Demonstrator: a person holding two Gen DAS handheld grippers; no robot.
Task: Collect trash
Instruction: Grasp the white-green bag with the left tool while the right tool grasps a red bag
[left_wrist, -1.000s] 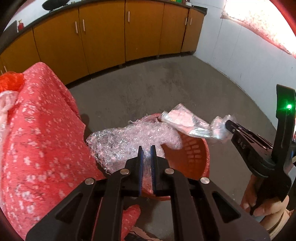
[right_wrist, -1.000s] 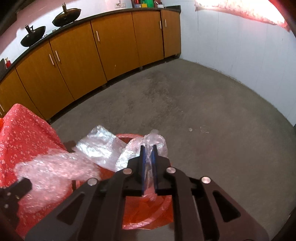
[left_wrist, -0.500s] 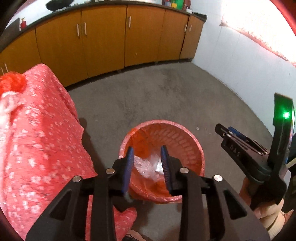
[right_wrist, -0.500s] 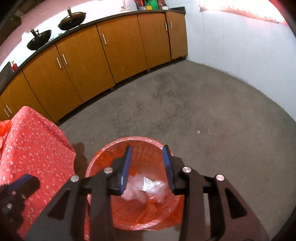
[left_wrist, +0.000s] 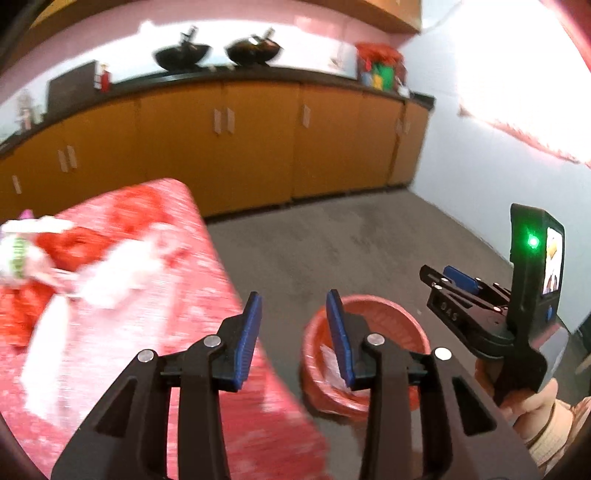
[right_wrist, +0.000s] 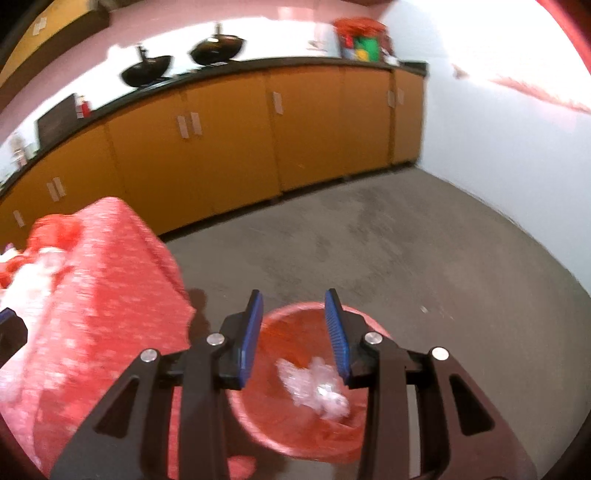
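Two grippers empty, jaws parted moderately; left gripper (left_wrist: 293, 319) jaws just been opening, nothing between them. Right gripper (right_wrist: 294, 317) same gap, empty. Crumpled clear plastic wrap (right_wrist: 317, 387) lies in round red plastic bin (right_wrist: 295, 439). Remaining white and red litter (left_wrist: 74, 266) on red floral-clothed table (left_wrist: 155, 332), up-left of left jaws; left hand nearer.

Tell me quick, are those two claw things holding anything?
Left gripper: open, has just been opening, nothing between its fingers.
Right gripper: open, empty, just opened.
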